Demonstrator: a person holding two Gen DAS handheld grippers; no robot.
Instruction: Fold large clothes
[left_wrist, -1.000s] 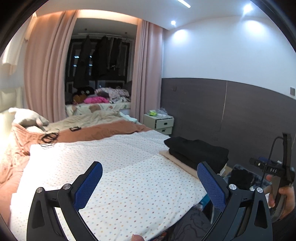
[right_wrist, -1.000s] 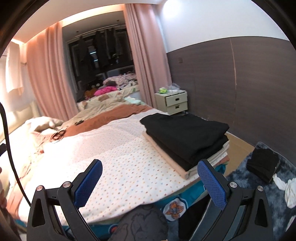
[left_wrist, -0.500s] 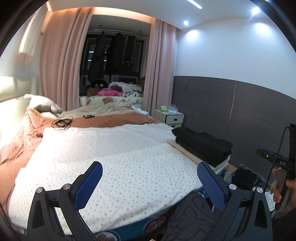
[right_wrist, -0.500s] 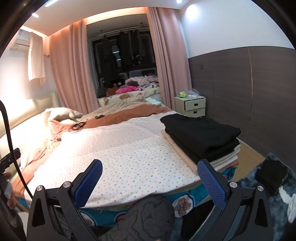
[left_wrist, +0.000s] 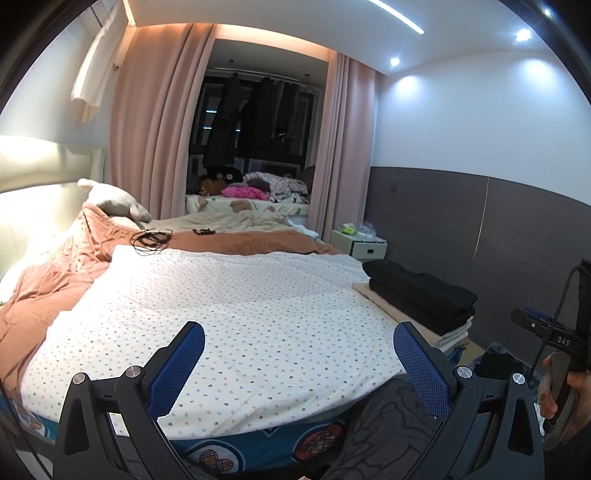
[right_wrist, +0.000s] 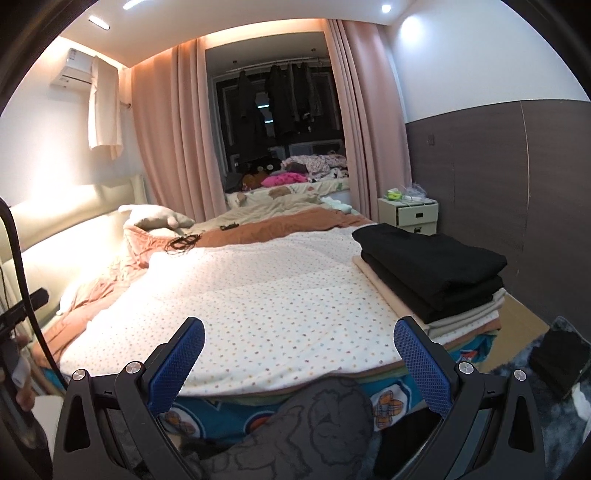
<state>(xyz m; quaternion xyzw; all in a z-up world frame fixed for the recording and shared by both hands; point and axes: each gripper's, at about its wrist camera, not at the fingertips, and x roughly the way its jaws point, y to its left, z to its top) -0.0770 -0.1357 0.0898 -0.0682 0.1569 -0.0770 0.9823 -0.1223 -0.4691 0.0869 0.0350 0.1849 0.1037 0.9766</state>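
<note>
A stack of folded clothes, black ones on top of beige and white ones (left_wrist: 421, 295) (right_wrist: 432, 269), lies at the right edge of the bed on the white dotted blanket (left_wrist: 229, 317) (right_wrist: 266, 302). My left gripper (left_wrist: 295, 354) is open and empty, held above the foot of the bed. My right gripper (right_wrist: 297, 354) is open and empty too, held off the foot of the bed. A dark grey printed garment (right_wrist: 314, 421) (left_wrist: 391, 421) shows low between the jaws in both views.
An orange-brown quilt (left_wrist: 74, 266) and a pillow (left_wrist: 110, 201) lie at the bed's head, with a coil of black cable (left_wrist: 149, 238). A small nightstand (right_wrist: 410, 214) stands by the dark wall. A dark item lies on the blue rug (right_wrist: 557, 354).
Both grippers have pulled back and risen from the bed, so more of the room and the bed's foot shows. The jaws have stayed open and empty.
</note>
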